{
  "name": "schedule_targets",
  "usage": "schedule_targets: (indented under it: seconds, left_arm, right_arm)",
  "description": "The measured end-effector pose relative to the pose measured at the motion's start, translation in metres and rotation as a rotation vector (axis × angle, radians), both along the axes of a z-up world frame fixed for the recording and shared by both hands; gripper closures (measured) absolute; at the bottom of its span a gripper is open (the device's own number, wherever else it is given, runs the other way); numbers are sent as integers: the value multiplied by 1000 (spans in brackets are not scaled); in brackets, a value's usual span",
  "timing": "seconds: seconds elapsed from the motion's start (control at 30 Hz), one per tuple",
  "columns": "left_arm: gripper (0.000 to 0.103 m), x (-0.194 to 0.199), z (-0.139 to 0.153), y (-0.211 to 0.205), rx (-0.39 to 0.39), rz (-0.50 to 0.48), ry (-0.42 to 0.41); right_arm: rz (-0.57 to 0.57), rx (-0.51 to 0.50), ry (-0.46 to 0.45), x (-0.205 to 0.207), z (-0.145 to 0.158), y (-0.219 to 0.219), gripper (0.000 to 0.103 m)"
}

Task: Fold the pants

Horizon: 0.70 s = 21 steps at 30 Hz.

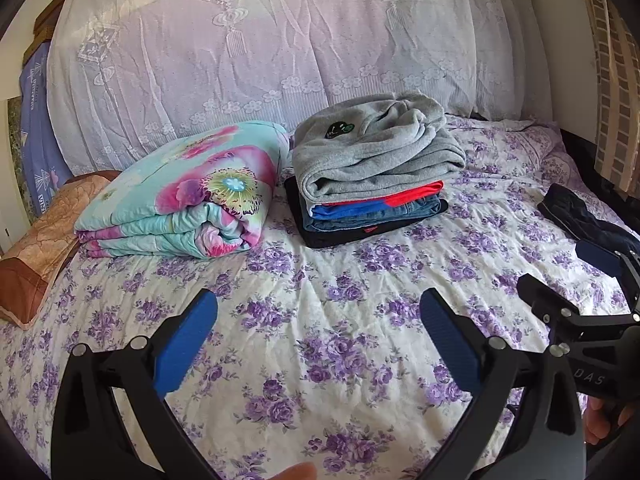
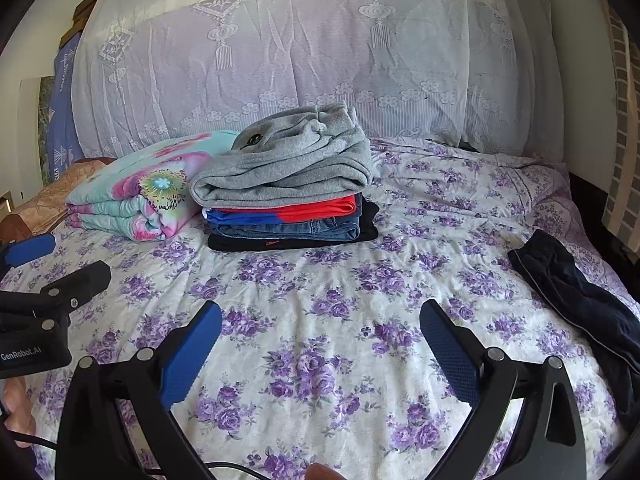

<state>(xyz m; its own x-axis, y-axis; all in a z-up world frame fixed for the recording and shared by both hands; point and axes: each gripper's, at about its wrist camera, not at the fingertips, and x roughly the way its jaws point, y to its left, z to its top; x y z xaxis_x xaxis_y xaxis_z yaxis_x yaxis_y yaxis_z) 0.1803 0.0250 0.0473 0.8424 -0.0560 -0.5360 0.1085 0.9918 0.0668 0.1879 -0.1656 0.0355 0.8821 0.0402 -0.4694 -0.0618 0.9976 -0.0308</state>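
Pants (image 2: 580, 304), dark navy and crumpled, lie unfolded near the right edge of the bed (image 2: 320, 320), apart from both tools. The left gripper (image 1: 318, 328) hovers over the flowered sheet with its blue fingers spread wide, nothing between them; the right gripper (image 2: 320, 332) is likewise released and empty. Toward the far edge sits a stack of folded clothes (image 2: 292, 196) topped by a grey sweater, just beside a folded floral quilt (image 1: 180, 196).
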Motion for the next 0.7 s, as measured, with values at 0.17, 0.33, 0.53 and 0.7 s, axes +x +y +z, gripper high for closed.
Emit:
schedule_targets:
  seconds: [0.17,0.33,0.53,0.7]
  left_arm:
    - [4,0,0,0,-2,5,0]
    - [4,0,0,0,-1,4,0]
    - [4,-1,0,0,2,2,0]
    - [4,-2,0,-1,3,-2,-4]
  right_arm:
    - [5,-6,1,-1,-1,3,3]
    - [5,-4,1,-1,-1,2,3]
    - [5,-6,0,-1,-1,2,3]
    - [6,-5,1,-1,-1,2,3]
